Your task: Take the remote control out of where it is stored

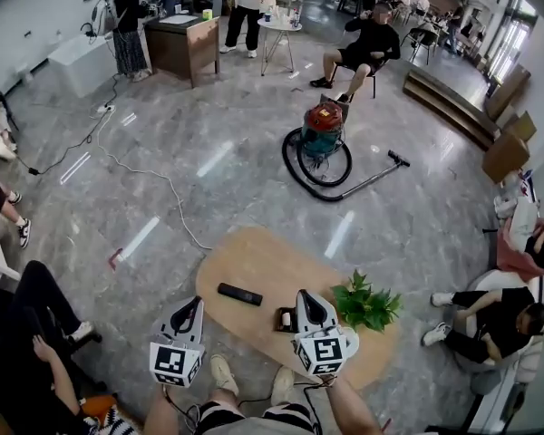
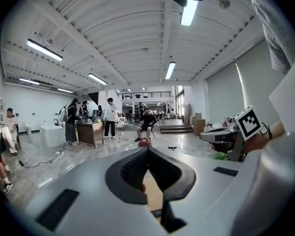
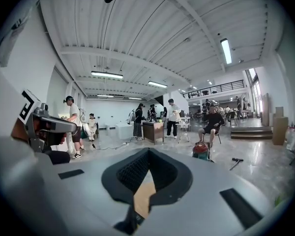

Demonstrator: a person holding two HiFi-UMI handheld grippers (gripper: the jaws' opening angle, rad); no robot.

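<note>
Both hand-held grippers are raised side by side over the near edge of the oval wooden table (image 1: pixel 281 265), pointing forward and only slightly downward. Left gripper (image 1: pixel 192 304) has its jaws pressed together with nothing between them, and the right gripper (image 1: pixel 306 297) is likewise closed and empty. A bare forearm (image 1: pixel 352 408) runs up behind the right one. The remote control (image 1: pixel 240 294) lies flat on the tabletop, apart from both grippers, left of a small dark box (image 1: pixel 284 320) and a green plant (image 1: pixel 367 304).
</note>
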